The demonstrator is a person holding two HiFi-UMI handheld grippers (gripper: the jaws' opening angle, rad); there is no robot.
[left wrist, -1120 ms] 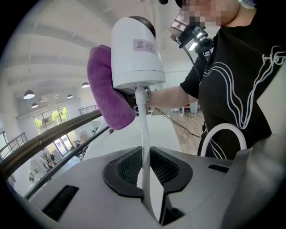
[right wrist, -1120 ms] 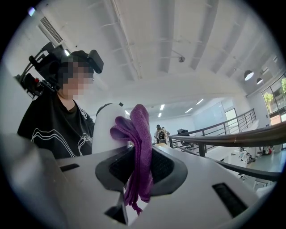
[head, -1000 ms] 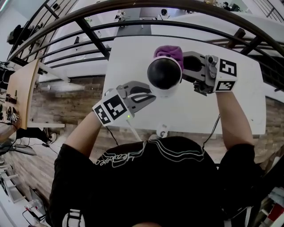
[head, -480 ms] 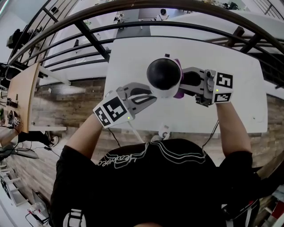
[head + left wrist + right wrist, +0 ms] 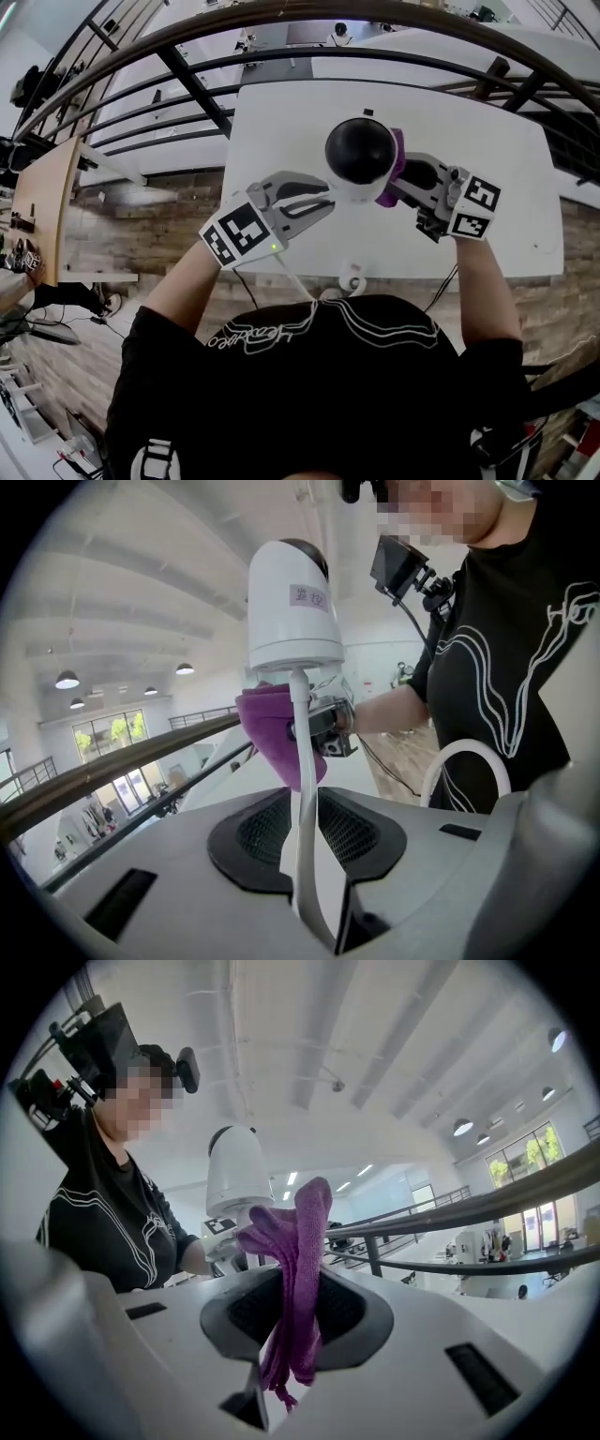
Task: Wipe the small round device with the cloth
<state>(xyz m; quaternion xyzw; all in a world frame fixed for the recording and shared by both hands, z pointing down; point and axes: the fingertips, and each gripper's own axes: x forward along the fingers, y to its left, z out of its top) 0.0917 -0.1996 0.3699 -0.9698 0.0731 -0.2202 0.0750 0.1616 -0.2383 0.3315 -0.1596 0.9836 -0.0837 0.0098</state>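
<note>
Head view shows the surface's (image 5: pixel 272 131) near edge just in front of the person's chest, with a small white plug (image 5: pixel 350 278) lying at that edge. A white cord (image 5: pixel 292 277) runs from there up to the left gripper (image 5: pixel 319 199). In the left gripper view its fingers are closed on that cord, which rises straight from between them to the base of the small round device (image 5: pixel 359 150). The device, a white body with a black dome, is held up over the middle of the surface, well clear of every edge.

Right of it, the right gripper (image 5: pixel 408 180) points left at the device. Its fingers are clamped on the purple cloth (image 5: pixel 394 169), which bunches out past their tips and presses against the device's right side.

Bare white surface lies open to the left, to the right and on the far side of the device. Just past the far edge runs a dark railing (image 5: pixel 187 70). Wood floor (image 5: pixel 141 216) shows beyond the left edge.
</note>
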